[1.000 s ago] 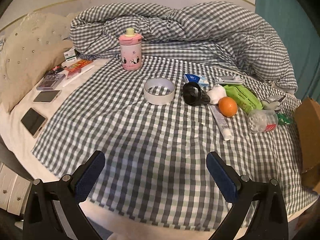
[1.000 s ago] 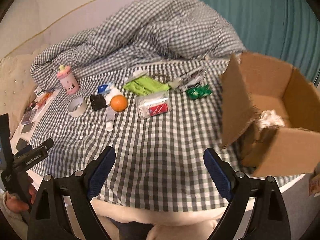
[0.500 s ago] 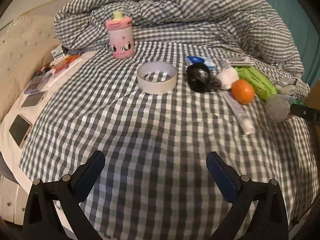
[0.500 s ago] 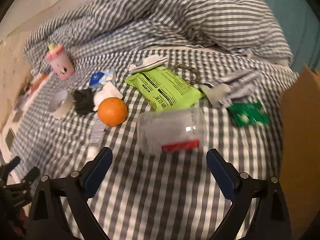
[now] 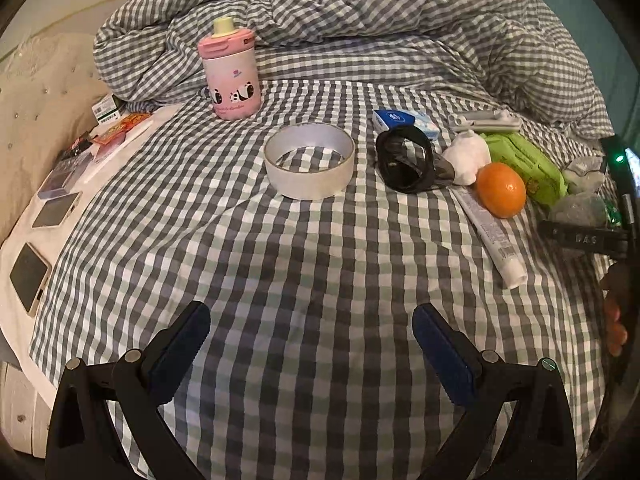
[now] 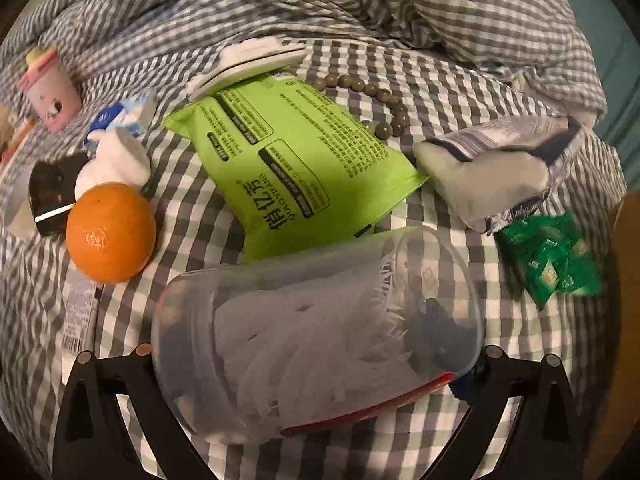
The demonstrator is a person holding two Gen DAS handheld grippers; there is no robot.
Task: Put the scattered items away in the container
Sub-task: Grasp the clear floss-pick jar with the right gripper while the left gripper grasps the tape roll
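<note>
Grey-and-white gingham bedspread (image 5: 304,240) spread under a scatter of small household items. At the near centre of the right wrist view, a clear plastic jar (image 6: 316,332) lying on its side, white contents inside and a red band low on its wall, set between the wide-spread arms of the right gripper (image 6: 316,364). Jaws opening, pads hidden behind the jar, no pressing visible. Just left of the jar, an orange (image 6: 110,232); behind it a green packet (image 6: 296,160) printed with text, a string of grey-green beads (image 6: 376,108), a crumpled silver-white pouch (image 6: 500,168) and small green sachets (image 6: 548,264) to the right. At the far right rim, a brown sliver, possibly the cardboard box (image 6: 628,320), too little shown to tell for certain.

In the left wrist view, left gripper (image 5: 312,352) hanging over bare checked cloth, blue pads spread wide, nothing between them. Ahead, a roll of tape (image 5: 309,166) lying flat, a pink panda bottle (image 5: 231,76) upright behind it, a black strap (image 5: 406,158) to the right, then a white wad (image 5: 468,156), and a white tube (image 5: 492,232) lying alongside the orange. Rumpled checked duvet (image 5: 380,12) heaped at the back. Two phones (image 5: 40,240) and assorted cards on the white sheet at left, well apart from the rest.
</note>
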